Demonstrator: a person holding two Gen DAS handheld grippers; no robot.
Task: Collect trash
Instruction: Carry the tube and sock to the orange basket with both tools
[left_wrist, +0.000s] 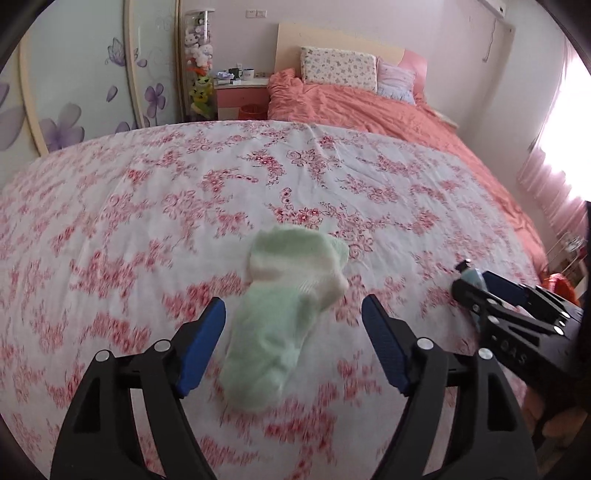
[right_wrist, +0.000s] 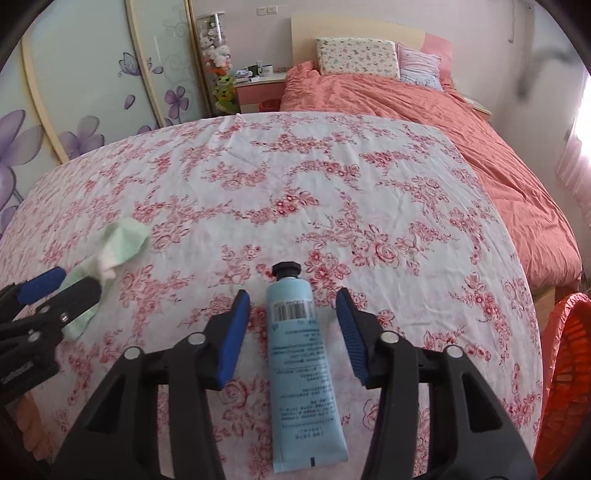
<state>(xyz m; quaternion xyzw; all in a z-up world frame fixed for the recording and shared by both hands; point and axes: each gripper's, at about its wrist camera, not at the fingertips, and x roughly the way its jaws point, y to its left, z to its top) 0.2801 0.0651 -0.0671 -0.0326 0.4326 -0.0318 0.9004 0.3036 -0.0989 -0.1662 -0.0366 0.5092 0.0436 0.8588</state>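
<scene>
A pale green and white sock (left_wrist: 284, 314) lies on the floral sheet between the fingers of my left gripper (left_wrist: 293, 314), which is open around it. A light blue tube with a black cap (right_wrist: 301, 365) lies on the sheet between the fingers of my right gripper (right_wrist: 293, 306), which is open around it. The sock (right_wrist: 118, 240) and the left gripper (right_wrist: 55, 291) show at the left of the right wrist view. The right gripper (left_wrist: 476, 291) shows at the right of the left wrist view, with the tube's cap (left_wrist: 467, 271) just visible.
The floral sheet (right_wrist: 332, 177) covers the near part of the bed; an orange duvet (left_wrist: 388, 110) and pillows lie beyond. An orange basket (right_wrist: 565, 369) stands at the bed's right edge. A nightstand (left_wrist: 242, 92) and wardrobe doors stand at the far left.
</scene>
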